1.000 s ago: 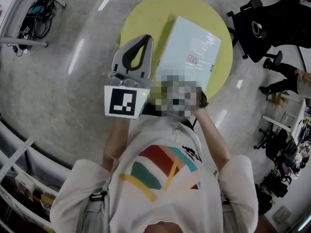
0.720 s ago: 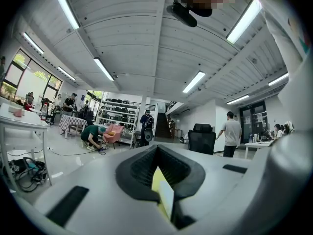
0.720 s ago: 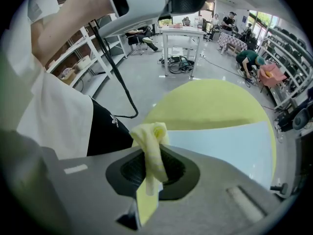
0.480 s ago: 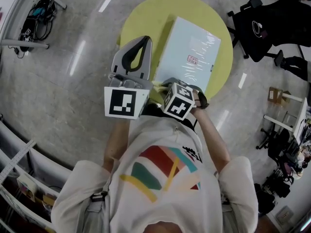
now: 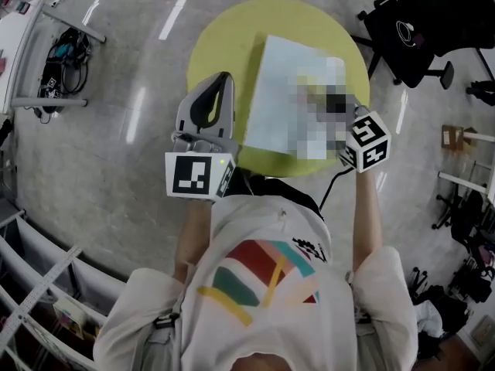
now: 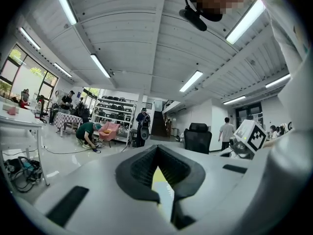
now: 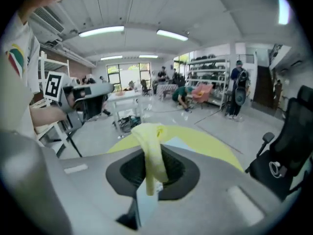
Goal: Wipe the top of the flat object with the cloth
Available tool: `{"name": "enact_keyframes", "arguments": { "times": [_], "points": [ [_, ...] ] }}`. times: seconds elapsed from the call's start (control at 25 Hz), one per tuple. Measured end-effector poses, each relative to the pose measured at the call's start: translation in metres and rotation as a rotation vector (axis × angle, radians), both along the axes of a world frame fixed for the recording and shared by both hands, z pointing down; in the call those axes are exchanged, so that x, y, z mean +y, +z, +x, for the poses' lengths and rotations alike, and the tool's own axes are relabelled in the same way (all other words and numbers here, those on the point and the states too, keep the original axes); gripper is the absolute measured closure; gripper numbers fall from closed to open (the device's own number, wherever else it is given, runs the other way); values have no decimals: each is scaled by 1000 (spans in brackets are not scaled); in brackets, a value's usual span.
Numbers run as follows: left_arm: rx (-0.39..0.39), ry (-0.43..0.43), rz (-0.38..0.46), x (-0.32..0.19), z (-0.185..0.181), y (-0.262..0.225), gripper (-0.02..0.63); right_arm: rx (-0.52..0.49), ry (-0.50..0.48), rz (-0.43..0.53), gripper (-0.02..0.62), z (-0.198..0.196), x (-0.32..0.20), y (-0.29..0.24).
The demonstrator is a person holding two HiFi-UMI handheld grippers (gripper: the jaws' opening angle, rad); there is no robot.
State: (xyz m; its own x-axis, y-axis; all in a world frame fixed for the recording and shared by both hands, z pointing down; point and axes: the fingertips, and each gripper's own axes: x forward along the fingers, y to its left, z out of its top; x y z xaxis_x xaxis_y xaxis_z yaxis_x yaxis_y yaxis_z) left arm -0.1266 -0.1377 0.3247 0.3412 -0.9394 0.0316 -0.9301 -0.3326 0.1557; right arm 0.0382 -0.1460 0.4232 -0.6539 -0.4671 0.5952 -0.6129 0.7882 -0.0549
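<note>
Yellow cloth (image 7: 149, 136) sits pinched in my right gripper (image 7: 154, 153) at the pale flat box (image 5: 282, 91) on the round table (image 5: 224, 29), while my left gripper (image 5: 223, 79) is pressed together empty beside it, so a hard stroke could shove the unbraced box or tug the cloth loose.

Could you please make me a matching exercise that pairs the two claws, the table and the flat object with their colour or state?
Things:
1. left claw
2. right claw
3. round table
4. flat object

Colour or state:
A. pale blue, lying on the table
B. shut on the yellow cloth
C. yellow
D. shut, with nothing in it

Pairs: 1-D, 2-B, 3-C, 4-A
</note>
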Motion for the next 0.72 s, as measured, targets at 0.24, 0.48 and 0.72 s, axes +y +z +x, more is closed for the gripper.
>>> {"name": "enact_keyframes", "arguments": {
  "times": [0.24, 0.48, 0.72],
  "points": [
    [-28, 42, -18, -16, 24, -2, 592, -181, 174, 217, 569, 86, -56, -35],
    [-26, 74, -84, -23, 42, 4, 592, -405, 379, 111, 569, 169, -111, 17],
    [-62, 42, -151, -30, 45, 21, 592, -320, 348, -14, 569, 187, -142, 92]
  ]
}}
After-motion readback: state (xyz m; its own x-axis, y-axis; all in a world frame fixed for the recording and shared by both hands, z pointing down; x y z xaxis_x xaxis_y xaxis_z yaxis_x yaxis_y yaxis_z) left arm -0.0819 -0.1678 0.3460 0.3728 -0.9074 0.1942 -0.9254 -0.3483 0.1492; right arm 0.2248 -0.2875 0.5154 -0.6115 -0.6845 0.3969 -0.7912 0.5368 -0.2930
